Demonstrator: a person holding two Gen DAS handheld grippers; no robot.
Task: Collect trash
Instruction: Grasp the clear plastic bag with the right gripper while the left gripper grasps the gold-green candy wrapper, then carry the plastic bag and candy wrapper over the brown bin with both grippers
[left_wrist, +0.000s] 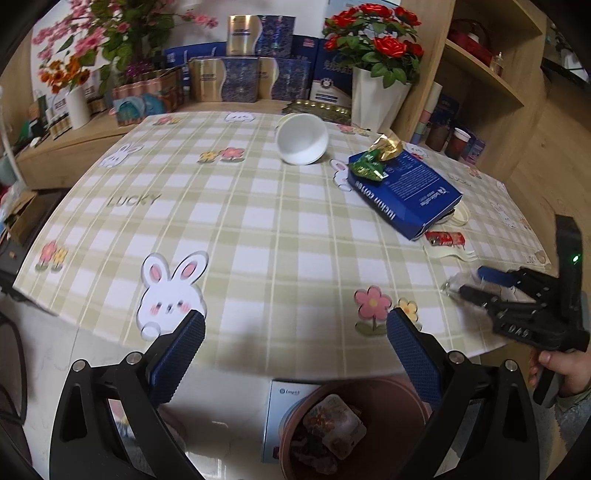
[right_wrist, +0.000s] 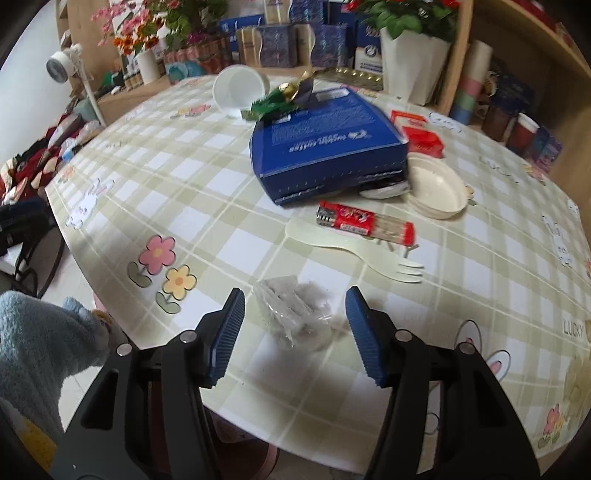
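Wrapper (right_wrist: 291, 314) (clear, crumpled) lies between right gripper's (right_wrist: 295, 328) parted pads.

Glossy checked plastic cloth on the table (right_wrist: 229, 192), crinkly clear plastic wrapper (right_wrist: 291, 314), smooth cardboard blue box (right_wrist: 325, 140), shiny foil wrapper (left_wrist: 388, 146), fuzzy blue sleeve (right_wrist: 37, 339).

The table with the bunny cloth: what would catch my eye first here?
Probably the blue box lying mid-table with a green and gold wrapper on top, and a white cup tipped over behind it. Nearer, the right gripper straddles a crumpled clear wrapper, jaws apart. Below the table edge stands a brown bin.
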